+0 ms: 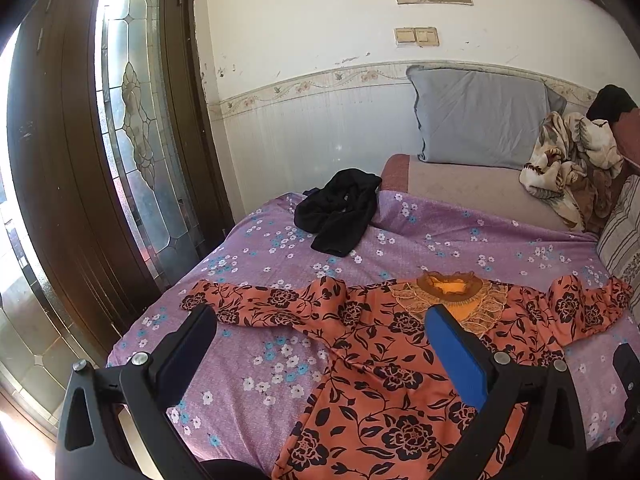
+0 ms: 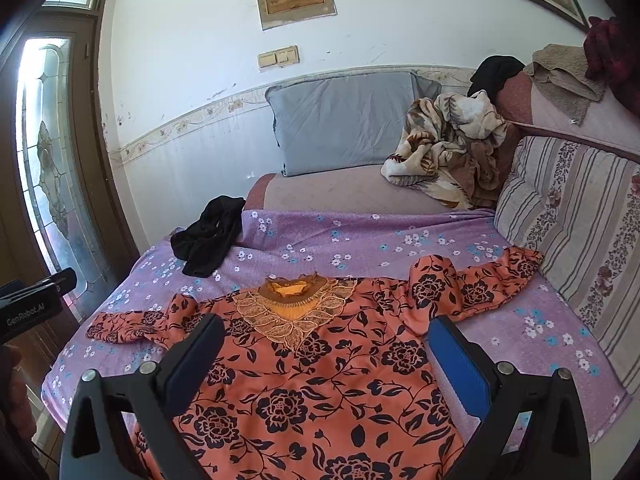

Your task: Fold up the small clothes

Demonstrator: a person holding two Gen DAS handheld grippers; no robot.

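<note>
Spread flat, front up, on the purple floral sheet (image 2: 360, 240) of the bed: an orange dress (image 2: 320, 380) with black rose print, both sleeves out to the sides, lace collar (image 2: 296, 312) pointing toward 12 o'clock. In the left wrist view, same orange dress (image 1: 384, 380) filling the lower right, its left sleeve (image 1: 248, 304) stretched toward 9 o'clock, just beyond the tip of the left finger.

Left tongs (image 1: 320, 332) held wide, gripping nothing, hovering above the sheet and the dress's shoulder; blue pad on the finger at 3 o'clock, dark pad at 9 o'clock. Right tongs (image 2: 326, 344) likewise wide and empty, poised over the dress's chest, collar between the two finger tips and slightly past them. Whether either pair touched the cloth: could not tell.

Farther off at 11 o'clock, a crumpled black garment (image 2: 208, 236) lying on the sheet's far edge, well apart from the dress. Behind it at 12 o'clock, a grey pillow (image 2: 344, 120) leaning on the wall; at 1 o'clock a rumpled beige leaf-print blanket (image 2: 448, 152); at 3 o'clock a striped cushion (image 2: 572, 232). At 9 o'clock, a wooden door with leaded glass (image 1: 132, 120). At the left edge of the right wrist view, part of the other black tool (image 2: 32, 304).
</note>
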